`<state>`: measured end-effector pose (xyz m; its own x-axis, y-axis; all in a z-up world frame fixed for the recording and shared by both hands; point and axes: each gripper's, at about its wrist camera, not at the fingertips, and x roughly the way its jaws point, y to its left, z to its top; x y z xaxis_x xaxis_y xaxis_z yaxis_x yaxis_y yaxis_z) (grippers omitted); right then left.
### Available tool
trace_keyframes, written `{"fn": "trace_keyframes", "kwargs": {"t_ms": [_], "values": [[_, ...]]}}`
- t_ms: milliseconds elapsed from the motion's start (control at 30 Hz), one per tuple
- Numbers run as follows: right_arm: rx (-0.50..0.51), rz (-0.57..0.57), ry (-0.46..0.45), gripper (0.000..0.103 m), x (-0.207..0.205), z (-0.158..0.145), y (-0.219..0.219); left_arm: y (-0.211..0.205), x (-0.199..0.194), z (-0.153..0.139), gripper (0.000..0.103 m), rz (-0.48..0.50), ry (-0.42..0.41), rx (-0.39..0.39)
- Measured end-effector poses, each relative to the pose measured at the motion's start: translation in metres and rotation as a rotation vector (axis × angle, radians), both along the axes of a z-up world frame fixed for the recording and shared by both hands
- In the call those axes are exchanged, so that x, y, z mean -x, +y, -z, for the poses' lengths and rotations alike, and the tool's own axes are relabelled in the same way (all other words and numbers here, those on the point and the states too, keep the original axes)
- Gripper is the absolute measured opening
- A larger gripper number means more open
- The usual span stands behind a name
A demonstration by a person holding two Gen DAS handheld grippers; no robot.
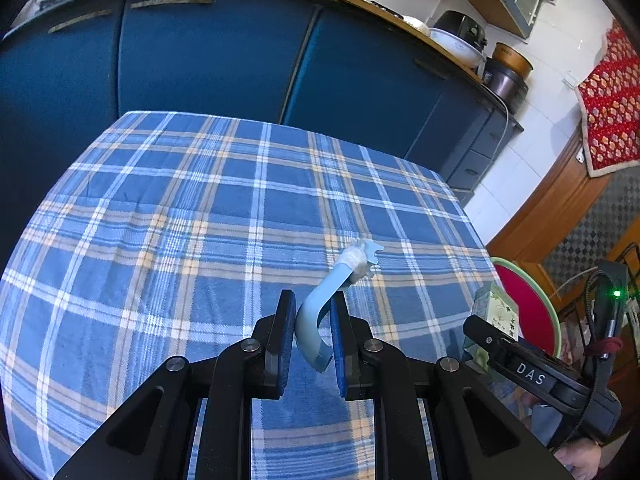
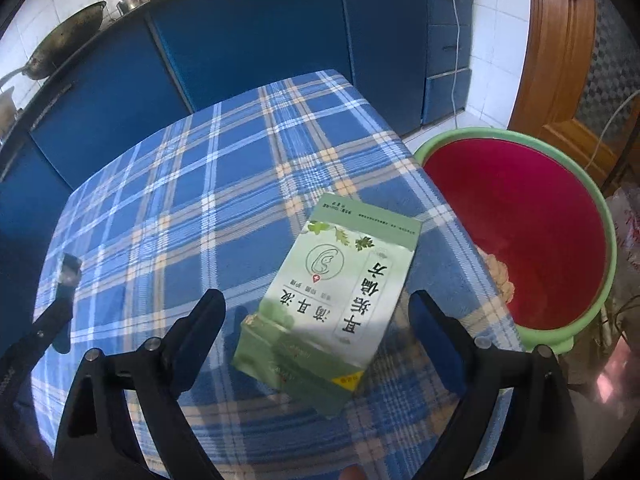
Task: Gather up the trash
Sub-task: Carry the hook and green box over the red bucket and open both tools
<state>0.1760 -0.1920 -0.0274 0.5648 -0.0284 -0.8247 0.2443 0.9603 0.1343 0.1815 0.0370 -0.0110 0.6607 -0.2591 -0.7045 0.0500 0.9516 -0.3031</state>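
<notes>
- Two grippers were over the table with the blue checked tablecloth [image 1: 168, 216].
- The left gripper [image 1: 312, 332] had its jaws nearly closed on a curved light blue plastic strip [image 1: 316, 312]. The strip was pinched between the blue pads [image 1: 338, 340], and it stuck up and away from them.
- The far end of the strip had a white crumpled wad [image 1: 358, 260] on it. I could not tell what the wad was made of.
- The right gripper [image 2: 316, 328] had its jaws wide open. They held nothing.
- A green medicine box [image 2: 332, 292] lay flat on the cloth, right between the two open fingers [image 2: 204, 320]. It sat near the table's right edge.
- The long side of the box pointed away from the gripper and leaned a bit to the right. So the fingers stood on either side of its narrow width. That looked like a good way to squeeze it.
- The box had a gap on each side, so neither finger touched it.
- A red basin with a green rim [image 2: 576, 184] stood just past the table edge, to the right of the box. It looked like the place for the trash.
- The right gripper was much nearer to the box and to the basin than the left one.
- I think the next job was to close on the box, lift it and carry it right.
</notes>
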Motion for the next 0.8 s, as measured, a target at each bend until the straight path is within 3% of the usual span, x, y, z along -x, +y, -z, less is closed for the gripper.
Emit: {"fn": "trace_keyframes", "kwargs": {"t_ms": [133,233,800], "values": [[0.030,0.010,-0.005,0.076,0.004,-0.001,-0.001,0.000,0.001,0.000,0.018,0.004,0.000,0.001],[0.012,0.004,-0.013,0.072,0.008,-0.002,-0.006,-0.002,0.003,-0.001,0.018,0.009,-0.002,-0.001],[-0.100,0.043,-0.089,0.065,0.042,-0.017,-0.051,-0.042,0.012,-0.019,0.018,0.085,-0.027,-0.037]]}}
